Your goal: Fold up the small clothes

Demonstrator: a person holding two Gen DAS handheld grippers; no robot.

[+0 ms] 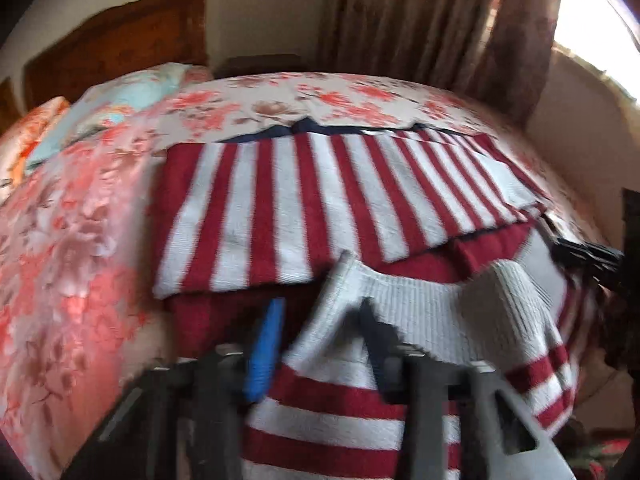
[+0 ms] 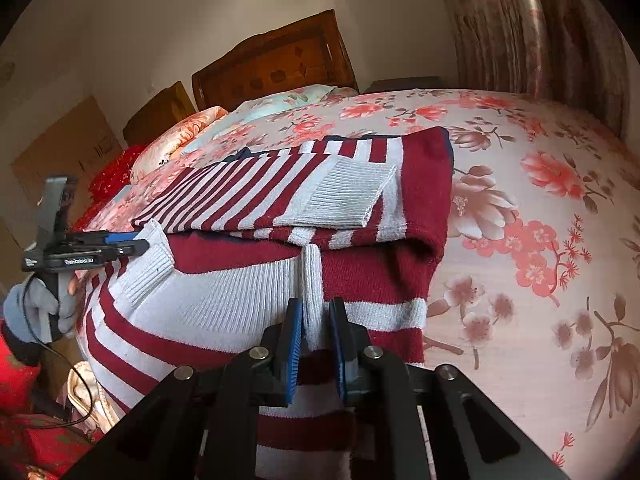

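A red and white striped knit sweater (image 1: 304,200) lies on the floral bed, sleeves folded across its body; it also shows in the right wrist view (image 2: 360,216). My left gripper (image 1: 320,320) is shut on the white ribbed hem (image 1: 432,312) at the near left corner, the cloth draped over the fingers. It also shows in the right wrist view (image 2: 136,245), pinching that corner. My right gripper (image 2: 314,316) is shut on a pinched fold of the white ribbed hem (image 2: 312,280), lifted off the bed.
The floral bedsheet (image 2: 540,240) spreads to the right. Pillows (image 2: 280,100) and a wooden headboard (image 2: 276,64) stand at the far end. Curtains (image 1: 440,20) hang behind the bed. Red bags and a cable (image 2: 48,400) lie low at the left.
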